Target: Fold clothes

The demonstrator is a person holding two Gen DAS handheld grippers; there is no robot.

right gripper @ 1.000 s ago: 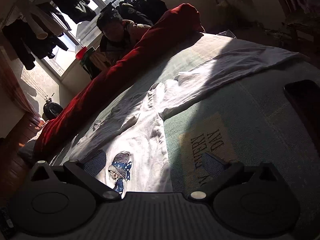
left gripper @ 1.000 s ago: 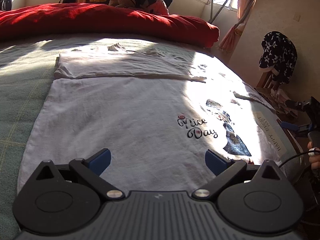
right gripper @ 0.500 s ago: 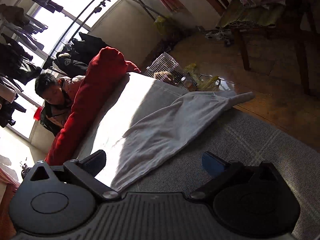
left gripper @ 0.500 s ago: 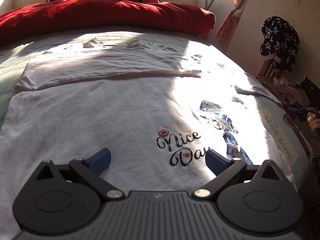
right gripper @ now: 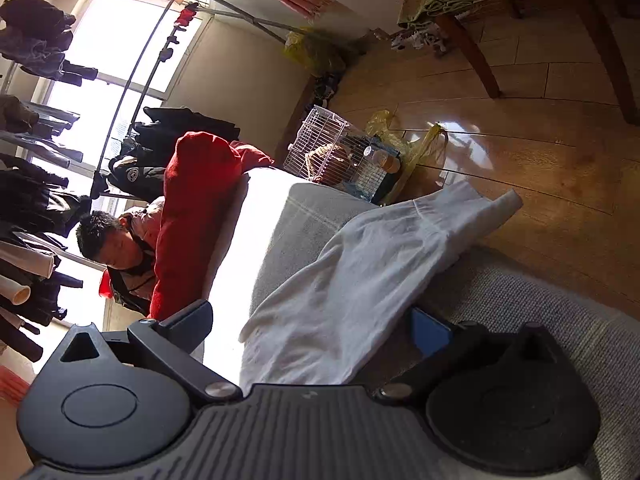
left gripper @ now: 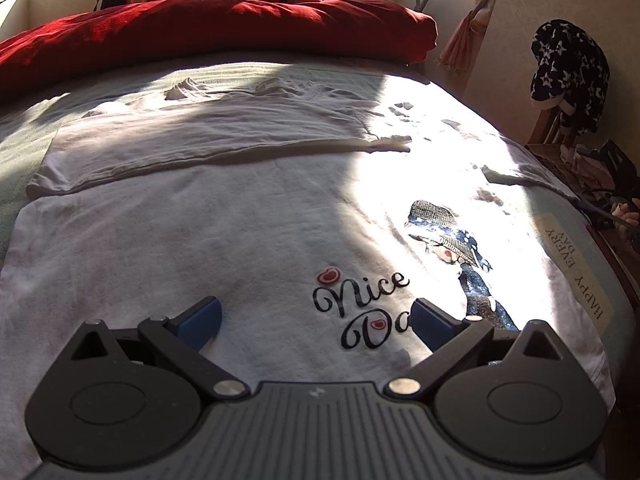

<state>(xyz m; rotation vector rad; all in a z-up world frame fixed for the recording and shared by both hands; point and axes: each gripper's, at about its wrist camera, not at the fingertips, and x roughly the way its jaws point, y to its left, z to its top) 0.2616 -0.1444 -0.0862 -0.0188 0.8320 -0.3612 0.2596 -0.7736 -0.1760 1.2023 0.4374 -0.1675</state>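
- Left wrist view: the white shirt (left gripper: 208, 248) lies flat on the bed (left gripper: 24, 128), printed side up. One sleeve (left gripper: 192, 142) is already folded across the far side of the body, below the red quilt (left gripper: 224, 32).
- My left gripper (left gripper: 316, 316) hovers low over the near part of the shirt with its jaws spread wide and nothing between them. The "Nice Day" lettering (left gripper: 362, 304) sits just ahead of it, between the blue pads.
- From this gripper the shirt's long axis runs left to right across the view. The hem end lies to the left; the sunlit collar end, with the cartoon print (left gripper: 452, 240), lies to the right.
- Right wrist view: the other sleeve (right gripper: 360, 272) trails outward from my right gripper (right gripper: 316, 324) towards the bed's edge, its cuff (right gripper: 504, 204) hanging just past the edge over the wooden floor (right gripper: 552, 152).
- The right gripper's jaws are apart. The sleeve cloth lies between them near its root, but I judge it unpinched.
- Finding: the right gripper is the nearer to the unfolded sleeve, and directly in line with it. I judge the coming move to be a pinch there and a carry back across the body, matching the far fold. The overhanging cuff may drag.
- A person (right gripper: 116, 244) sits beyond the quilt, well clear of the work.
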